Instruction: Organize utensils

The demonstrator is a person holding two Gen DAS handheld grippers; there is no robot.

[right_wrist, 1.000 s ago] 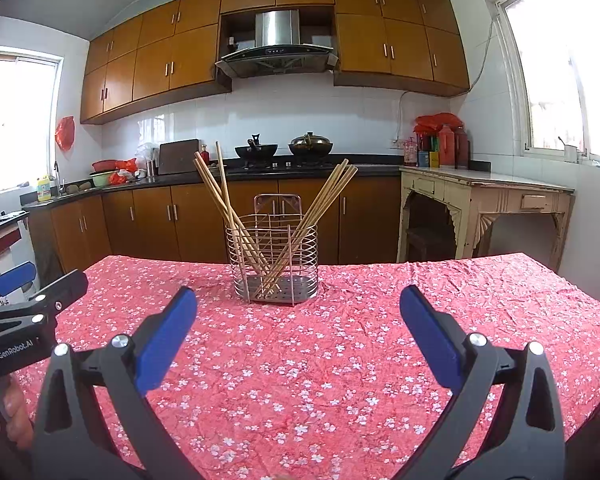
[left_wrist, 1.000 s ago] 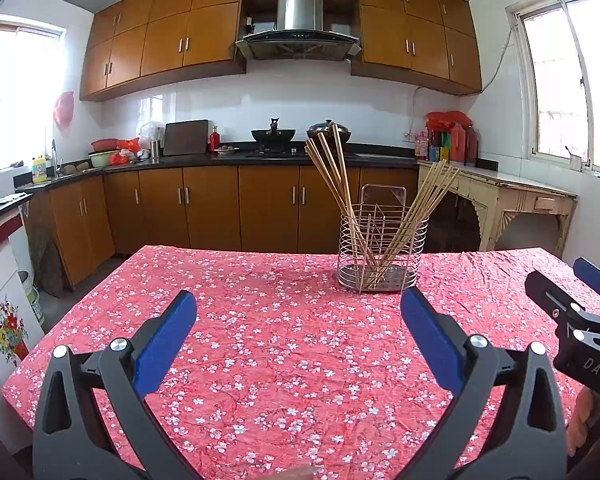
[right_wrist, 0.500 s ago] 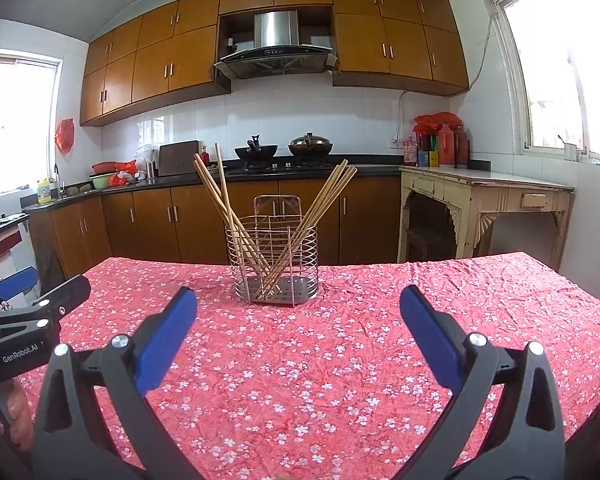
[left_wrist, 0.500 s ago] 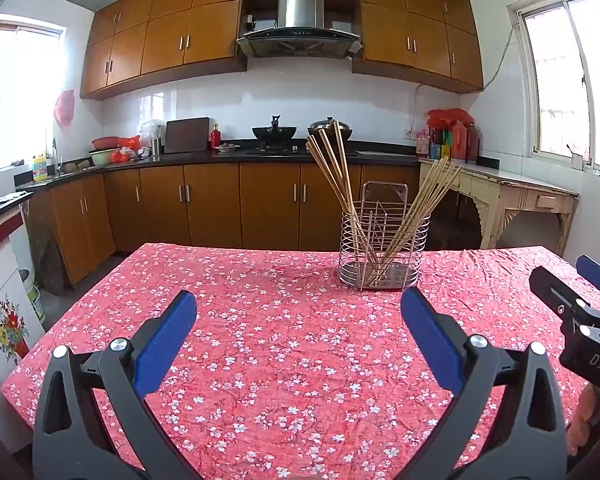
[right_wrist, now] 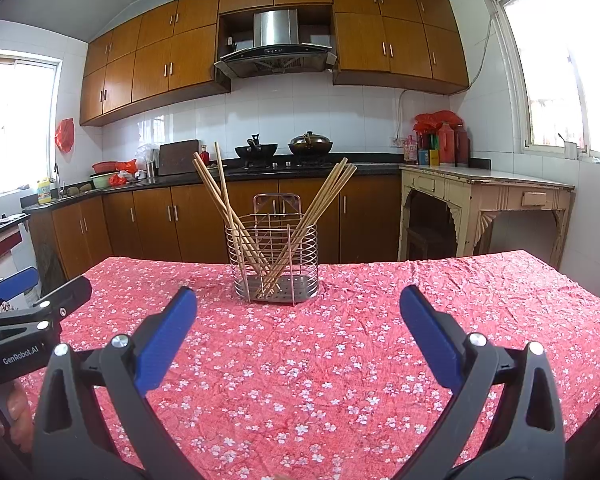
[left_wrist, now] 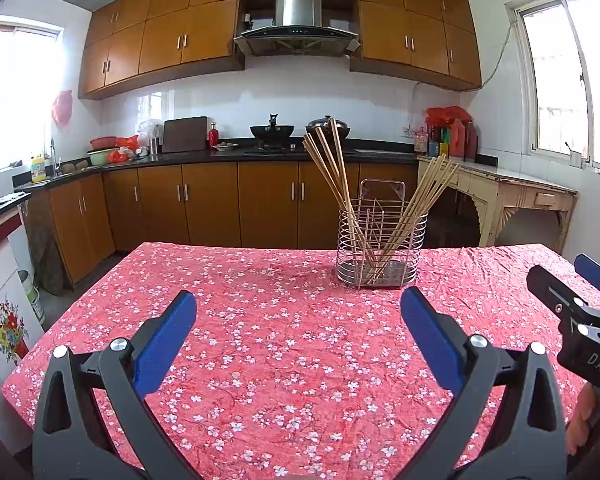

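Note:
A wire utensil holder (left_wrist: pixel 381 246) stands on the far part of the table with the red flowered cloth (left_wrist: pixel 284 344). Two bundles of wooden chopsticks (left_wrist: pixel 332 172) lean apart in it, one left, one right. It also shows in the right wrist view (right_wrist: pixel 275 264) with the chopsticks (right_wrist: pixel 220 200). My left gripper (left_wrist: pixel 298 312) is open and empty, above the near table, short of the holder. My right gripper (right_wrist: pixel 298 312) is open and empty too. Each gripper shows at the edge of the other's view: the right one (left_wrist: pixel 572 300), the left one (right_wrist: pixel 40 300).
Kitchen counters with brown cabinets (left_wrist: pixel 220 204) run behind the table, with a stove and pots. A cream side table (left_wrist: pixel 512 200) stands at the right wall. The table's left edge (left_wrist: pixel 72 308) drops to the floor.
Both views have tilted slightly upward, so the holder sits a little lower in frame. Both grippers stay open and empty.

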